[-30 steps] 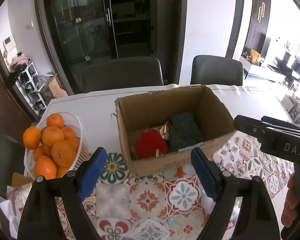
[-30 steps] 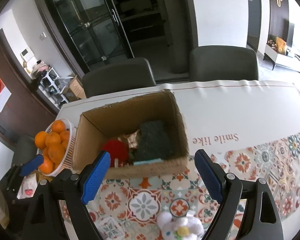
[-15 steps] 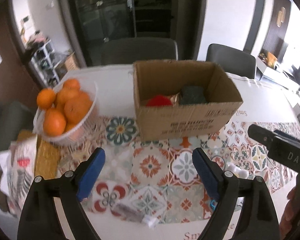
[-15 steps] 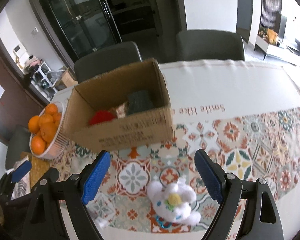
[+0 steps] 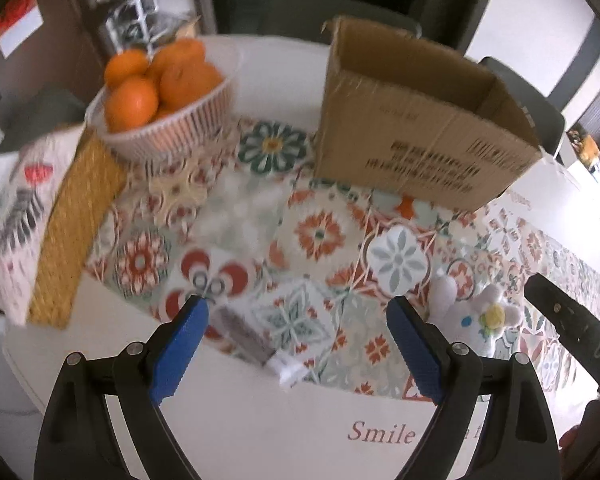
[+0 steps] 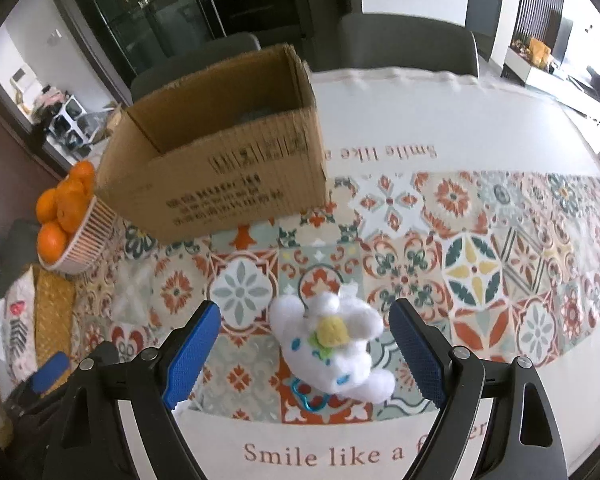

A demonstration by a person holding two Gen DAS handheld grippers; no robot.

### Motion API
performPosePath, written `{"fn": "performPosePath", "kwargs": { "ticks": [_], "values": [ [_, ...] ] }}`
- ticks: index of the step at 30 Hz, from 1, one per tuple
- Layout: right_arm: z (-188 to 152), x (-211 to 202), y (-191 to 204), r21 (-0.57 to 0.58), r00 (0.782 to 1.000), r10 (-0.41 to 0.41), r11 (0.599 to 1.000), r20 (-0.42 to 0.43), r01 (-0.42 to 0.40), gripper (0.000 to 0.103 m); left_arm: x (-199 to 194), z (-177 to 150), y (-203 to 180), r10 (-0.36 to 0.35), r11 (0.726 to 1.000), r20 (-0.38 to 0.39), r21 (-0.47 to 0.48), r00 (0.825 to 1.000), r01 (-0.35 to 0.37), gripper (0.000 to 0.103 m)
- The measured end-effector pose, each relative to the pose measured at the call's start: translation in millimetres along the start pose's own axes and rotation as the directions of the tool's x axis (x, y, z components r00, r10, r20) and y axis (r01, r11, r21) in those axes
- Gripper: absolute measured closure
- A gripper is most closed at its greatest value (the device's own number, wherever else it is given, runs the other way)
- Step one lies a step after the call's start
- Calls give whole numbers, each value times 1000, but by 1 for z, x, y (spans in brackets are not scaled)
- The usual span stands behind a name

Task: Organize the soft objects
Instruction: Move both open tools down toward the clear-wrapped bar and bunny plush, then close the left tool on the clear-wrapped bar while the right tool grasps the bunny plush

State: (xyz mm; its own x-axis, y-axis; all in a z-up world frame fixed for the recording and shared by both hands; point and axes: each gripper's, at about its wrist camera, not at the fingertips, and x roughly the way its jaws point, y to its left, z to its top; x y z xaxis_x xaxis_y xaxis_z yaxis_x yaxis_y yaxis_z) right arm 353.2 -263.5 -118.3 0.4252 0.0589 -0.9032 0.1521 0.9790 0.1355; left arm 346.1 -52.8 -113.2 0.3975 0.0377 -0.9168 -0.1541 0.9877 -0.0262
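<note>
A white plush toy (image 6: 334,346) with a yellow centre lies on the patterned tablecloth, between the open jaws of my right gripper (image 6: 306,354), untouched; it also shows in the left wrist view (image 5: 474,318). A cardboard box (image 6: 224,164) stands behind it; it also shows in the left wrist view (image 5: 416,132), its contents hidden from this low angle. My left gripper (image 5: 298,344) is open and empty over a small clear packet (image 5: 256,338) near the table's front edge.
A white basket of oranges (image 5: 160,92) stands left of the box. A yellow woven mat (image 5: 76,224) and a printed cloth (image 5: 12,216) lie at the far left. A blue ring (image 6: 312,400) lies under the plush. Grey chairs (image 6: 404,40) stand behind the table.
Both grippers have pulled back and dropped toward the table's front edge. The box interior has gone out of sight, and the plush now lies between the right jaws.
</note>
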Motion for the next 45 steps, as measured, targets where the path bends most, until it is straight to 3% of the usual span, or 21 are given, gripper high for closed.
{"fn": "performPosePath", "kwargs": {
  "ticks": [3, 10, 20, 28, 34, 39, 45],
  "values": [
    [-6, 11, -2, 3, 998, -25, 1000, -49, 25, 16, 12, -8, 4, 14, 999, -54, -44, 998, -16, 12],
    [-20, 44, -2, 3, 986, -42, 999, -162, 43, 16, 28, -19, 14, 120, 984, -112, -117, 986, -133, 12],
    [-30, 85, 2, -54, 961, -119, 993, -249, 109, 16, 68, -34, 28, 114, 958, -260, -227, 959, -176, 12],
    [-30, 109, 9, -107, 946, -168, 984, -277, 143, 16, 93, -40, 39, 116, 940, -305, -275, 945, -204, 13],
    [-27, 126, 11, -120, 942, -187, 980, -279, 159, 16, 111, -40, 41, 108, 934, -349, -286, 931, -215, 25],
    [-27, 129, 14, -133, 945, -211, 974, -252, 182, 25, 123, -43, 41, 67, 936, -384, -295, 921, -191, 29],
    [-34, 123, 9, -117, 955, -171, 982, -241, 146, 30, 123, -42, 36, 65, 957, -367, -241, 928, -163, 42]
  ]
}}
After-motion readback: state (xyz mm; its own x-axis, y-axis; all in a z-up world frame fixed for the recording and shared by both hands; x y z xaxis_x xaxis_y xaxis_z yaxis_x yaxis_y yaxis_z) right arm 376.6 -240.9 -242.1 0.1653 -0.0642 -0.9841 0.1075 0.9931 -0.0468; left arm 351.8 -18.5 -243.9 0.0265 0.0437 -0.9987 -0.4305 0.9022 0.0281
